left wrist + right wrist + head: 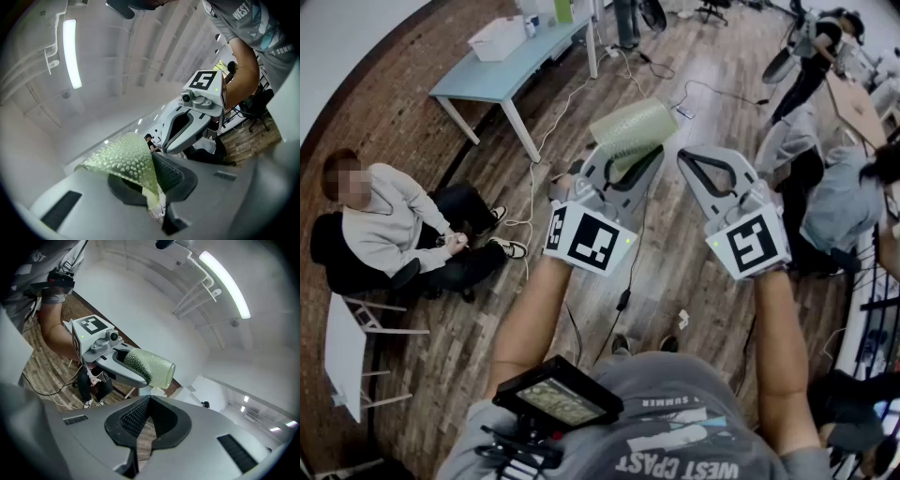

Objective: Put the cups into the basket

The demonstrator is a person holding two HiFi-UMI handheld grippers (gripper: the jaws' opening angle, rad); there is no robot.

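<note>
A pale green, dimpled glass cup [628,131] is clamped in my left gripper [622,167], held up level above the wooden floor. In the left gripper view the cup [123,158] fills the space between the jaws, and my left gripper [149,180] is shut on its wall. From the right gripper view the cup [151,366] sticks out sideways from the left gripper [123,365]. My right gripper [688,157] hovers just right of it; its pads meet at the tips and hold nothing [146,414]. No basket is visible.
A person [389,225] sits at the left beside a white chair [347,356]. A light blue table [502,70] with a white bin [497,37] stands at the back. Cables [534,178] trail over the floor. More people [839,202] are at the right.
</note>
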